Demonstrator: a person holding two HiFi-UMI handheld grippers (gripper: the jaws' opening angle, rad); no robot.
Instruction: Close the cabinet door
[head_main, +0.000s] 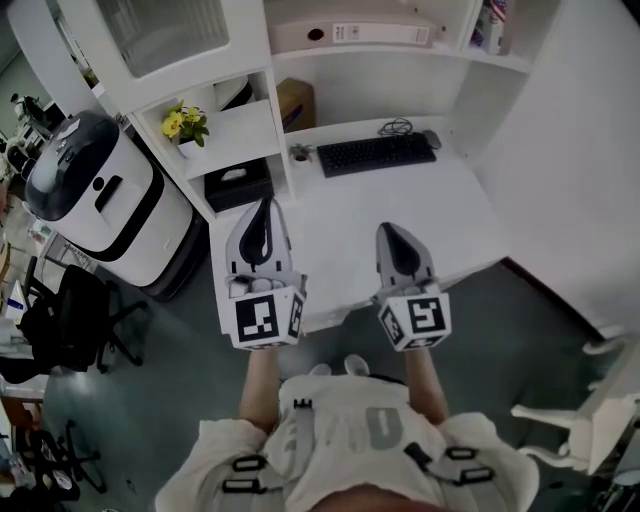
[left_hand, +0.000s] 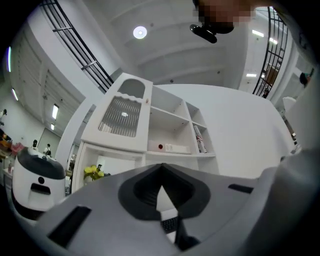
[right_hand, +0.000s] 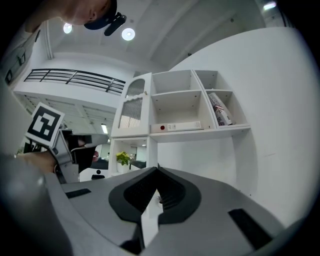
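Note:
The white cabinet door (head_main: 150, 40) with a ribbed glass pane hangs at the upper left of the wall unit, beside open shelves. In the right gripper view the door (right_hand: 132, 107) seems to lie flat against the unit's front, while the left gripper view shows the door (left_hand: 122, 117) at a slant; I cannot tell whether it is fully flush. My left gripper (head_main: 265, 207) is shut and empty, low over the desk's front edge and far below the door. To its right, my right gripper (head_main: 390, 232) is shut and empty too. Both point toward the shelves.
A white desk (head_main: 400, 215) carries a black keyboard (head_main: 375, 153). Left shelves hold a yellow-flowered plant (head_main: 185, 125) and a black box (head_main: 235, 185). A white-and-black machine (head_main: 100, 200) and a black chair (head_main: 60, 320) stand left. A white binder (right_hand: 177, 126) lies on an open shelf.

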